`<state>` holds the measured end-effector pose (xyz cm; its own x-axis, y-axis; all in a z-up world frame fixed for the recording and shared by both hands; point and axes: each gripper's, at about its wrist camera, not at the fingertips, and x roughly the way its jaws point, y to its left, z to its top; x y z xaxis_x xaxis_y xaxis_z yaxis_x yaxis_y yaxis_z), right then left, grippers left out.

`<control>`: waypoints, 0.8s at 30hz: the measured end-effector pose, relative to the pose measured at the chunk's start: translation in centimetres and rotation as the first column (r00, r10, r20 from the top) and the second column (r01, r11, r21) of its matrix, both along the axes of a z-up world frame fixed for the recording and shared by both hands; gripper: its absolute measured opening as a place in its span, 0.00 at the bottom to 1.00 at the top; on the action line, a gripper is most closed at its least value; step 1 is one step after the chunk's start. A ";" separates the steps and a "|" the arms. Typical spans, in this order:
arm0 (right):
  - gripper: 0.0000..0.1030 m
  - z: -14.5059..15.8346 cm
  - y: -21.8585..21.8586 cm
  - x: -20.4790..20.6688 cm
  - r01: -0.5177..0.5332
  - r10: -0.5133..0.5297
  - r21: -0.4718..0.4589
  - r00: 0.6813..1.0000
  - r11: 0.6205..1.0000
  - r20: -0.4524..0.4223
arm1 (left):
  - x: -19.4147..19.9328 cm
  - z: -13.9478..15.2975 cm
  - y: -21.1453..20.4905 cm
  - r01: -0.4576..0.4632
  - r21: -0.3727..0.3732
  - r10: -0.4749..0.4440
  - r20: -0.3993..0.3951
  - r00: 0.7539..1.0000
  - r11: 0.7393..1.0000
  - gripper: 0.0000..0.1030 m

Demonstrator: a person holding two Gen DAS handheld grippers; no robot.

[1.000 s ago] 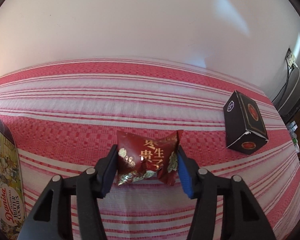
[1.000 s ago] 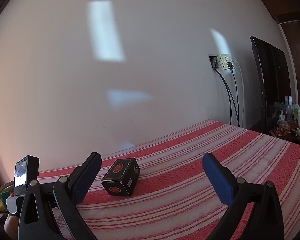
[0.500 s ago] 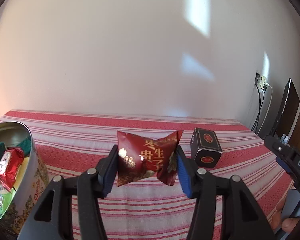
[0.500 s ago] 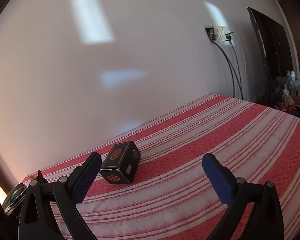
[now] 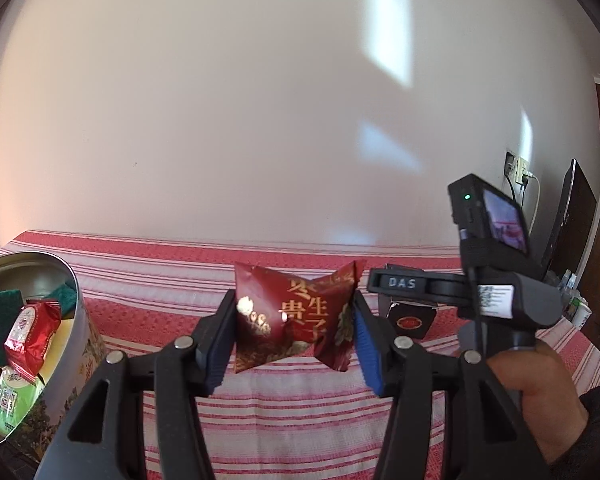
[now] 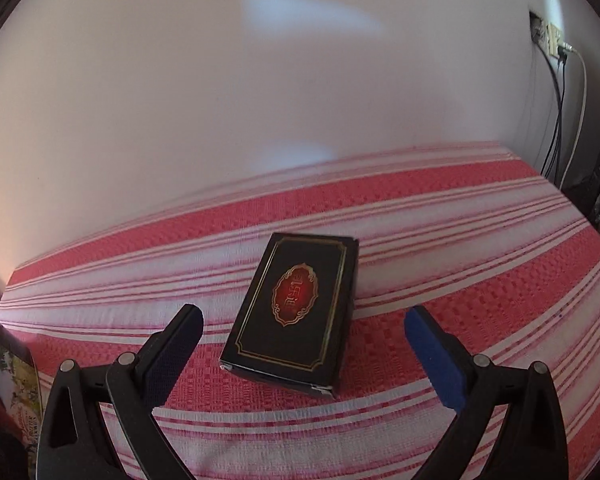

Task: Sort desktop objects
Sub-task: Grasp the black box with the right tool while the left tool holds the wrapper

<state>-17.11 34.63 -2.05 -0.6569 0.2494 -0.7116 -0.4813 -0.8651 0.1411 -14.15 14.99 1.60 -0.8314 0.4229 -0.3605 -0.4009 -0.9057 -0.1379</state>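
The left gripper (image 5: 294, 330) is clamped on a dark red foil snack packet (image 5: 296, 320) printed with gold Chinese characters; both pads press its sides and it hangs between them, clear of the red-and-white striped cloth (image 5: 260, 400) below. To the left of these jaws and a little nearer stands a round cookie tin (image 5: 74, 344), open on top, holding a smaller red packet (image 5: 32, 334), a green packet (image 5: 10, 400) and green scouring pads (image 5: 0, 312). To their right, the person's hand (image 5: 540, 396) grips the right gripper's handle, its small camera screen (image 5: 504, 222) facing back.

The right gripper (image 6: 300, 334) stands wide open with nothing pressed between its pads. A black box (image 6: 296, 308) with a gold border and a red oval emblem lies flat on the striped cloth just ahead of and between its fingertips, touching neither; its long side runs away from the jaws. The tin's edge shows at the far left of this view.
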 end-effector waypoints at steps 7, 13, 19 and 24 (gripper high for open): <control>0.59 -1.9 0.0 -0.8 -0.075 0.075 -0.049 0.997 0.996 -0.020 | -0.8 -0.3 -1.0 -0.008 0.018 0.007 0.040 0.999 1.000 0.52; 0.58 -0.7 0.2 2.9 -0.121 0.102 -0.086 0.975 0.989 -0.198 | -0.4 -0.4 -0.7 -0.020 0.027 0.019 0.040 0.999 0.999 0.52; 0.59 1.5 -2.1 8.3 -0.133 0.130 0.019 0.917 0.991 -0.376 | 0.1 -0.5 0.6 -0.031 0.029 0.031 0.018 0.999 0.999 0.52; 0.59 2.4 -3.8 11.6 -0.097 0.134 0.108 0.893 0.989 -0.430 | 0.8 -0.3 0.6 -0.042 0.030 0.042 -0.009 0.999 0.999 0.52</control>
